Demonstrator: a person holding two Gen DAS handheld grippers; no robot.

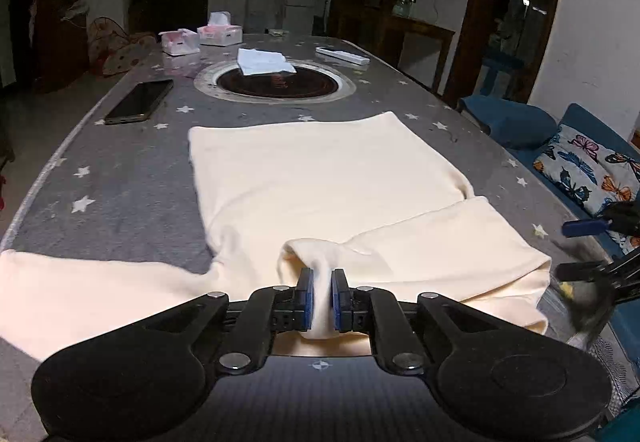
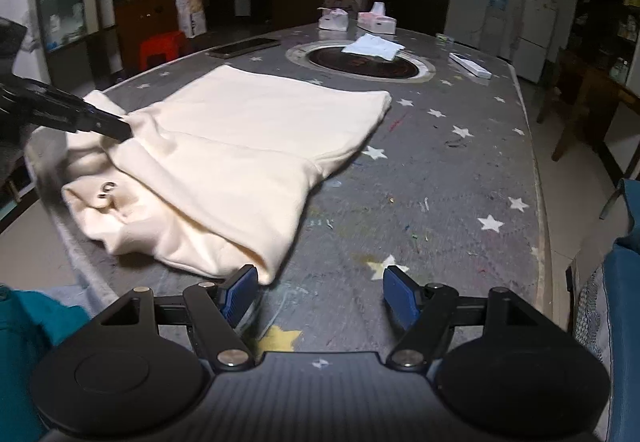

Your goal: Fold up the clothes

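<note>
A cream garment (image 1: 320, 177) lies on the grey star-patterned table (image 1: 120, 181), with one sleeve folded over its right side. My left gripper (image 1: 322, 298) is shut on a bunched fold of the garment near its collar. In the right wrist view the garment (image 2: 240, 145) lies left of centre, and the left gripper (image 2: 120, 127) pinches it at the far left. My right gripper (image 2: 320, 292) is open and empty, just above the table beside the garment's near corner. The right gripper shows blurred at the right edge of the left wrist view (image 1: 580, 250).
A phone (image 1: 138, 101), a round inset hotplate (image 1: 276, 81) with a white cloth (image 1: 262, 61) on it, tissue boxes (image 1: 220, 31) and a white remote (image 1: 342, 55) sit farther back. A blue sofa with a butterfly cushion (image 1: 588, 169) stands right of the table.
</note>
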